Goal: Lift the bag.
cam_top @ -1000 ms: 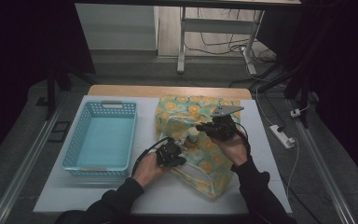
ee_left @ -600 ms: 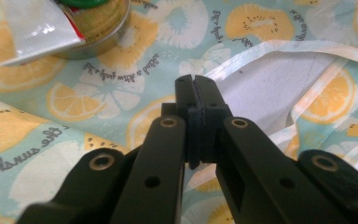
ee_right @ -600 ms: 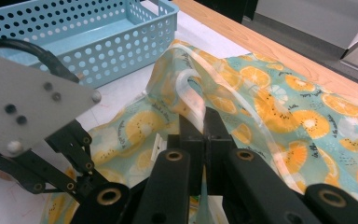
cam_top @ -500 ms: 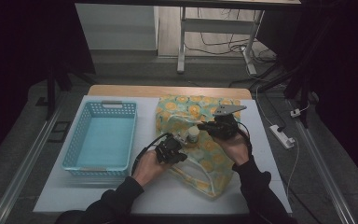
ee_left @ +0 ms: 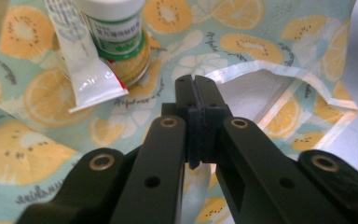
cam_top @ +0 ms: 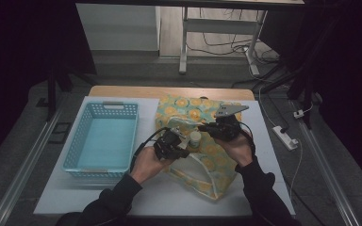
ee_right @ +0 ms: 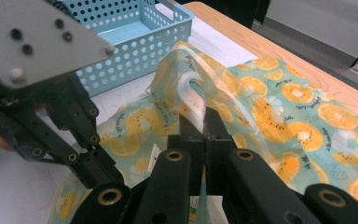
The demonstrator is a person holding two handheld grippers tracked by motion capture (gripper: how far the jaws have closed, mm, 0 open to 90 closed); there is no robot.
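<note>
A dim lab or test room: a white table [cam_top: 122,197] on metal floor rails [cam_top: 23,174], cables [cam_top: 226,44] and a power strip [cam_top: 285,137] on grey flooring.

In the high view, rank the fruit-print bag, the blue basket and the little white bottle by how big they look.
1. Bag and basket: too close to rank; the bag is crumpled and partly covered by hands.
2. Bottle: clearly the smallest, standing on the bag.
</note>
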